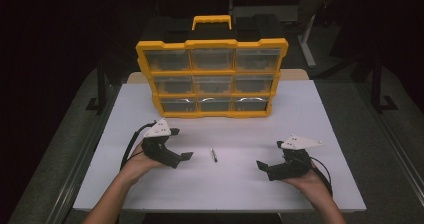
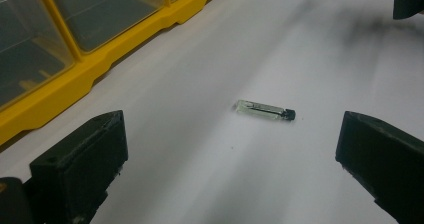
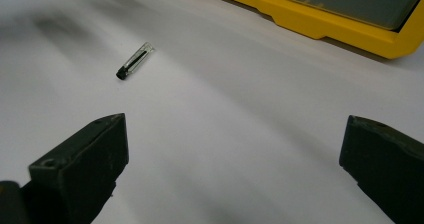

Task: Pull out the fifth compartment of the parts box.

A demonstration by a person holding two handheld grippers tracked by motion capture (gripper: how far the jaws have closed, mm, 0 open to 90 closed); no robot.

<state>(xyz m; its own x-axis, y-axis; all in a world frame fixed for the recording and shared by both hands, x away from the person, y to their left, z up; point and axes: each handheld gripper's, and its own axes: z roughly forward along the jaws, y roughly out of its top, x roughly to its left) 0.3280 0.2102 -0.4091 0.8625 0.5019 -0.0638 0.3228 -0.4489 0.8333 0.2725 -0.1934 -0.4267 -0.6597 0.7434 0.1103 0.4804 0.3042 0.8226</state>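
A small clear vial with a black cap (image 1: pixel 213 154) lies flat on the white table (image 1: pixel 310 119), between my two grippers. In the left gripper view the vial (image 2: pixel 265 110) rests ahead of the wide-apart jaws; in the right gripper view the vial (image 3: pixel 134 61) lies off to the upper left. My left gripper (image 1: pixel 181 158) is open, just left of the vial. My right gripper (image 1: pixel 263 169) is open too, farther off to the vial's right. Neither holds anything. A yellow organizer (image 1: pixel 212 76) with clear drawers stands upright at the back of the table.
The organizer's yellow base (image 2: pixel 75 79) runs along the left of the left gripper view, and its yellow base (image 3: pixel 320 21) crosses the top of the right gripper view. The other gripper's jaw tip (image 2: pixel 407 4) pokes in at top right. Dark floor surrounds the table.
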